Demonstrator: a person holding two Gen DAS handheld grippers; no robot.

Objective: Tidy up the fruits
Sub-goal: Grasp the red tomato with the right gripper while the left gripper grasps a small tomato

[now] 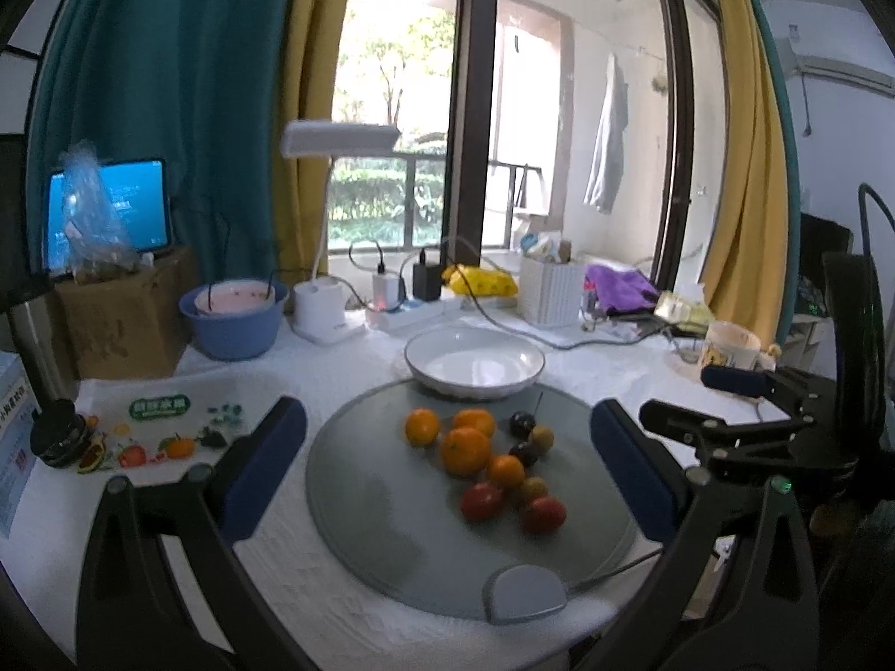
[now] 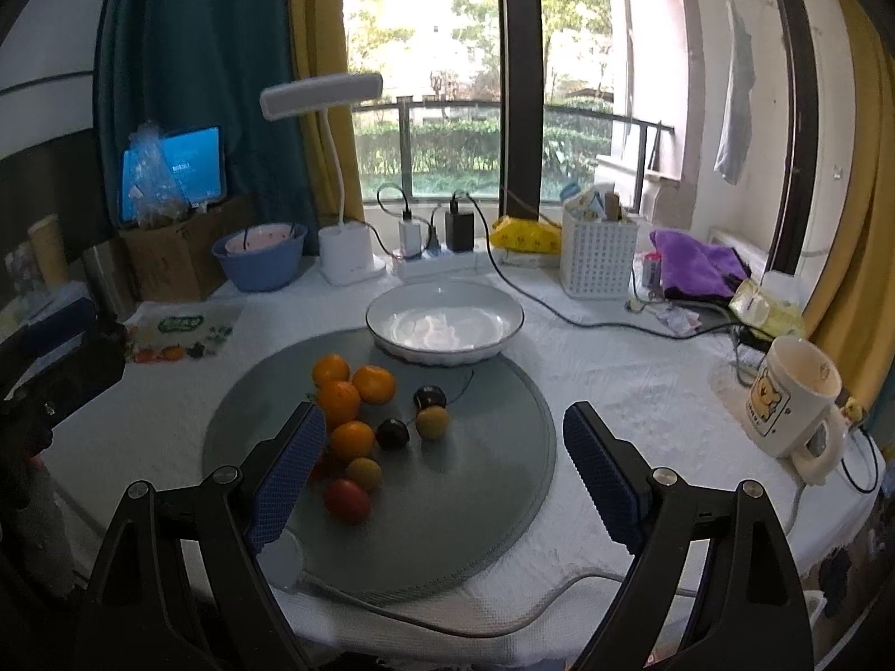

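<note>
Left wrist view shows the left gripper [image 1: 447,464] with its 2 blue-padded fingers spread wide and nothing between them. It hangs above the near edge of a round grey mat [image 1: 358,509] that lies on the white tablecloth [image 1: 604,374]. The fruits sit on the mat in a loose group between the 2 fingers, a little toward the right finger: 4 oranges [image 1: 464,450], 2 red fruits [image 1: 481,501], 2 dark plums [image 1: 521,423] and 2 small yellowish fruits [image 1: 541,438]. None of them touches the gripper. An empty white bowl [image 1: 474,362] stands at the far edge of the mat, just behind the fruits.

Right wrist view shows the right gripper [image 2: 444,475], also wide open and holding nothing. From here the fruits lie on the left half of the mat, near the left finger [image 2: 288,472]. This finger covers part of 1 red fruit, and I cannot tell if it touches it. The space in front of the right finger is bare mat. A mug with a bear picture [image 2: 791,397] stands near the right edge of the tabletop, well apart from the fruits.
</note>
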